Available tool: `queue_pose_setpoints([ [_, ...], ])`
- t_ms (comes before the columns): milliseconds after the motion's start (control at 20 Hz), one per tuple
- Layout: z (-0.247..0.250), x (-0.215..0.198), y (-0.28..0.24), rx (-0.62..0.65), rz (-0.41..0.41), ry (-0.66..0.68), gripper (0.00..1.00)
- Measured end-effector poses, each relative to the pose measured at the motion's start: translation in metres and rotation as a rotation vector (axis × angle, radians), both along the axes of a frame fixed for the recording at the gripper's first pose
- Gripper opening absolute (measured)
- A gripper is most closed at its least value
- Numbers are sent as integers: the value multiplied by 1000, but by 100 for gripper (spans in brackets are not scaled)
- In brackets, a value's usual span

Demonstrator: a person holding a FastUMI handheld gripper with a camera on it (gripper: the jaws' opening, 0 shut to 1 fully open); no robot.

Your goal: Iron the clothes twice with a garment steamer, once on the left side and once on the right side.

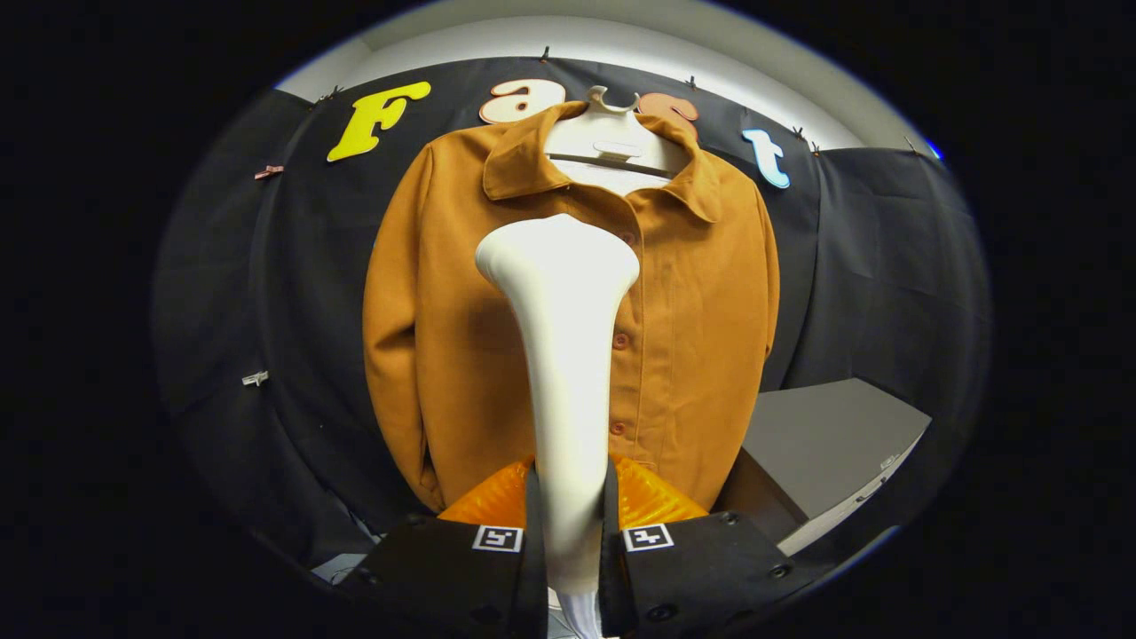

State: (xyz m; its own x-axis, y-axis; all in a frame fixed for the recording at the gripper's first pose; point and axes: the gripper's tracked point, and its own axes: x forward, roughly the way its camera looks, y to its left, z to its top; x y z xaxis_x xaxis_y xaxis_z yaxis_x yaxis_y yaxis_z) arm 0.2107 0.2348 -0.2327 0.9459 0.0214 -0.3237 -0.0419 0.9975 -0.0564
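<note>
The hand-held gripper (568, 524) is clamped on the white garment steamer (564, 355): both fingers (506, 506) press against the sides of its narrow handle, one on each side, with a square marker on top of each finger block. The steamer stands upright between the fingers and rises ahead of them, widening into a broad rounded head. Just beyond the head hangs the brown shirt (461, 337), facing the camera on a white hanger (611, 146) with its collar spread open; the steamer head sits in front of the chest, near the button placket, and whether it touches the cloth cannot be told. A row of buttons runs down the shirt beside the steamer. To the right of the shirt's hem and a little lower lies a grey tabletop (825, 444). Behind everything hangs the black cloth wall (887, 266)
</note>
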Motion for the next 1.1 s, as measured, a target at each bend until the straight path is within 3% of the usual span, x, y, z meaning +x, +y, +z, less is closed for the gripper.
queue_pose_setpoints([
  [500,-32,13,24,-49,-16,-3,26],
  [1100,-137,-23,23,-56,1,106,26],
])
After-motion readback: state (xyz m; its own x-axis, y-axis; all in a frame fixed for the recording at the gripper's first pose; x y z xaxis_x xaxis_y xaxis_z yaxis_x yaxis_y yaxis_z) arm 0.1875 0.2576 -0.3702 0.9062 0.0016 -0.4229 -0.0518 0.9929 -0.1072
